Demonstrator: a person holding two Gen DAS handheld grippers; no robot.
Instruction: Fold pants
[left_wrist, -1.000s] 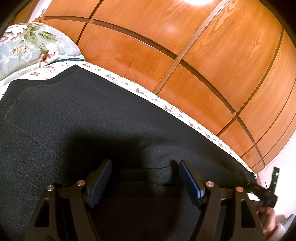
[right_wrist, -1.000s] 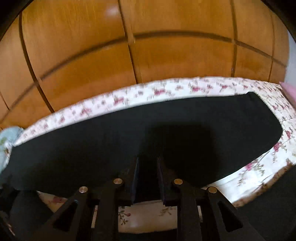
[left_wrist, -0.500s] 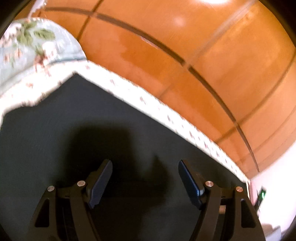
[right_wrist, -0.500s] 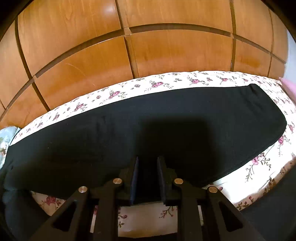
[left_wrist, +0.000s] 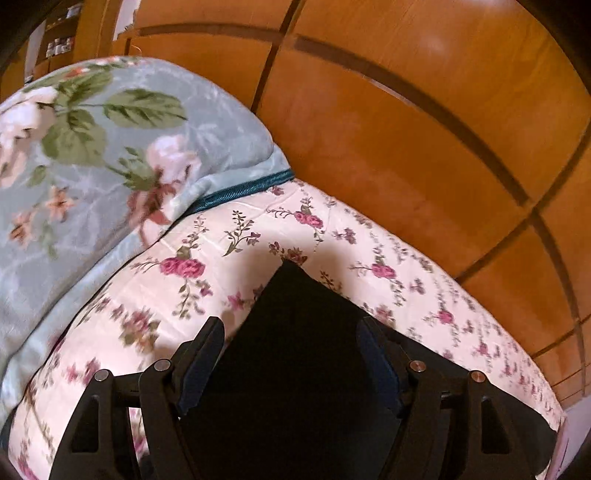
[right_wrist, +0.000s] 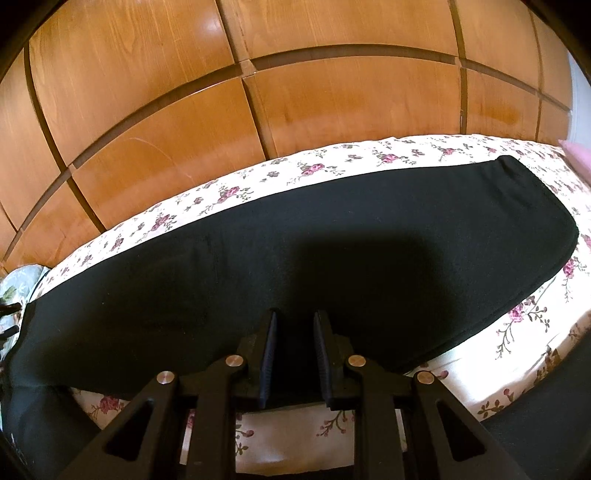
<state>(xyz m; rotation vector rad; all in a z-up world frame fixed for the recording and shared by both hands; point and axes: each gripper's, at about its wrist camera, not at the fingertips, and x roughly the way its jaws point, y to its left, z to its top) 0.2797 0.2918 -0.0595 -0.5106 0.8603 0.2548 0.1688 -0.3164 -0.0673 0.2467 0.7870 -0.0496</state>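
Observation:
Black pants (right_wrist: 295, 236) lie on a floral bed sheet (right_wrist: 369, 155); one leg stretches across the right wrist view, its hem at the right. My right gripper (right_wrist: 294, 328) is nearly closed, pinching the near edge of that leg. In the left wrist view a corner of the pants (left_wrist: 295, 332) points away between the fingers of my left gripper (left_wrist: 291, 334), which is open and hovers over the fabric without holding it.
A light blue flowered blanket (left_wrist: 92, 147) is heaped at the left on the sheet (left_wrist: 221, 240). A wooden panelled wall (right_wrist: 258, 74) runs behind the bed. A second strip of black fabric (right_wrist: 535, 424) lies at the near right.
My left gripper has pulled back and swung left: the pants corner, bare sheet and blanket now fill its view. The right gripper has stayed pinched on the leg, almost still.

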